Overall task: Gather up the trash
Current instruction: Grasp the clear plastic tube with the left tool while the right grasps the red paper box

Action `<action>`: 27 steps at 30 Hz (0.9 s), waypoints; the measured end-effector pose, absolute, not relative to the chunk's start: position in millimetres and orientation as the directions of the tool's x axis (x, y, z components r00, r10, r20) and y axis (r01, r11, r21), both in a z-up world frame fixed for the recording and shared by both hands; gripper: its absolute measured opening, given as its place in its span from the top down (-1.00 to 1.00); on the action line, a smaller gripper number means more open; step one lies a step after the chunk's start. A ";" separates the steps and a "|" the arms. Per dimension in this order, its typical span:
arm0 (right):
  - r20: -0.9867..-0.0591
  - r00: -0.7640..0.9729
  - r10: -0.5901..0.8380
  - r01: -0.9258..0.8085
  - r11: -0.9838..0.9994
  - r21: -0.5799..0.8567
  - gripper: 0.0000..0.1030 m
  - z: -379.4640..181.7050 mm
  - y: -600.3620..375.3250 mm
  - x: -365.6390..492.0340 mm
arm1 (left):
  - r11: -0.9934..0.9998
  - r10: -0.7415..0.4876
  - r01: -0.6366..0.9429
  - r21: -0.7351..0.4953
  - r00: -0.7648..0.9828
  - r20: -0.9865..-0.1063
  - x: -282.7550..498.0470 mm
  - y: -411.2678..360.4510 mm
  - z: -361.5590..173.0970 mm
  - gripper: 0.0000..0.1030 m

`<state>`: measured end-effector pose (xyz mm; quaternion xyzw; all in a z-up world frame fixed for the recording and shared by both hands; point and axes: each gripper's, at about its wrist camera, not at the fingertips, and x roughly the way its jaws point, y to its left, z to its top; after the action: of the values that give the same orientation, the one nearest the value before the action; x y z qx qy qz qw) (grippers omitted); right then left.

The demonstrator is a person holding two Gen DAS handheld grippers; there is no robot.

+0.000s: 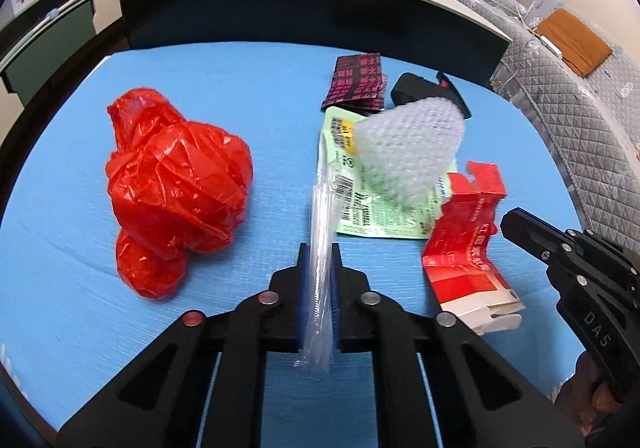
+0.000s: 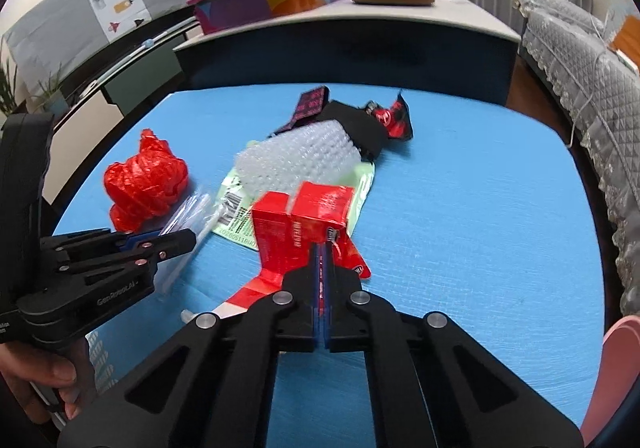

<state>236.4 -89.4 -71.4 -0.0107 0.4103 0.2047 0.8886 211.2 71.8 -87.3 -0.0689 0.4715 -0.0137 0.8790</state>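
Pinching with my left gripper (image 1: 319,248), I have its jaws closed on a clear plastic sleeve (image 1: 320,268) that stands up between the pads. My right gripper (image 2: 323,248) is clamped tight on the flattened red carton (image 2: 308,224), lifted at my end. On the blue mat (image 1: 260,88) lie a crumpled red bag (image 1: 176,188) to the left, a green wrapper (image 1: 376,208) under bubble wrap (image 1: 408,144), and a dark patterned packet (image 1: 356,82) behind.
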 end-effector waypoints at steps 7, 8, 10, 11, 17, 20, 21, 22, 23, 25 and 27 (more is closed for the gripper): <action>-0.728 0.587 0.355 -0.349 0.922 0.168 0.88 -64.7 -97.1 232.0 | 0.989 -0.078 -0.058 -0.138 0.589 -0.805 206.3 75.6 -75.1 0.88; -0.730 0.579 0.363 -0.342 0.921 0.187 0.77 -65.3 -99.6 232.3 | 0.989 -0.074 -0.060 -0.137 0.596 -0.800 205.6 76.6 -72.9 0.88; -0.734 0.563 0.378 -0.342 0.916 0.209 0.44 -67.3 -101.4 231.1 | 0.988 -0.069 -0.066 -0.137 0.609 -0.790 204.0 78.6 -68.4 0.89; -0.736 0.566 0.372 -0.341 0.918 0.202 0.27 -67.8 -100.9 229.3 | 0.988 -0.067 -0.071 -0.139 0.615 -0.785 203.2 79.7 -66.1 0.89; -0.727 0.587 0.356 -0.329 0.925 0.188 0.23 -63.8 -99.0 227.7 | 0.985 -0.066 -0.077 -0.152 0.646 -0.760 194.8 81.9 -52.0 0.89; -0.719 0.598 0.353 -0.329 0.927 0.181 0.16 -61.2 -96.3 230.5 | 0.987 -0.062 -0.068 -0.143 0.664 -0.745 191.4 81.3 -44.5 0.89; -0.719 0.599 0.353 -0.329 0.927 0.182 0.11 -61.6 -94.9 232.8 | 0.987 -0.060 -0.068 -0.142 0.671 -0.739 190.2 82.3 -41.7 0.89; -0.720 0.597 0.355 -0.327 0.927 0.186 0.08 -62.5 -94.3 234.9 | 0.987 -0.060 -0.069 -0.144 0.674 -0.736 189.7 83.3 -40.3 0.89; -0.721 0.594 0.357 -0.325 0.926 0.190 -0.01 -63.6 -94.1 236.6 | 0.987 -0.062 -0.070 -0.148 0.676 -0.734 189.4 84.6 -39.0 0.89; -0.724 0.589 0.358 -0.325 0.926 0.194 -0.15 -66.7 -91.7 241.0 | 0.985 -0.070 -0.071 -0.160 0.677 -0.733 189.7 87.9 -36.9 0.89; -0.729 0.587 0.351 -0.329 0.927 0.181 -0.33 -69.5 -87.4 244.6 | 0.984 -0.071 -0.070 -0.161 0.678 -0.732 188.8 87.9 -35.9 0.89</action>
<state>244.6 -87.4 -69.5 0.0134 0.4123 0.1907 0.8908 188.8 87.9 -35.9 -0.0882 0.4013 -0.0003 0.9117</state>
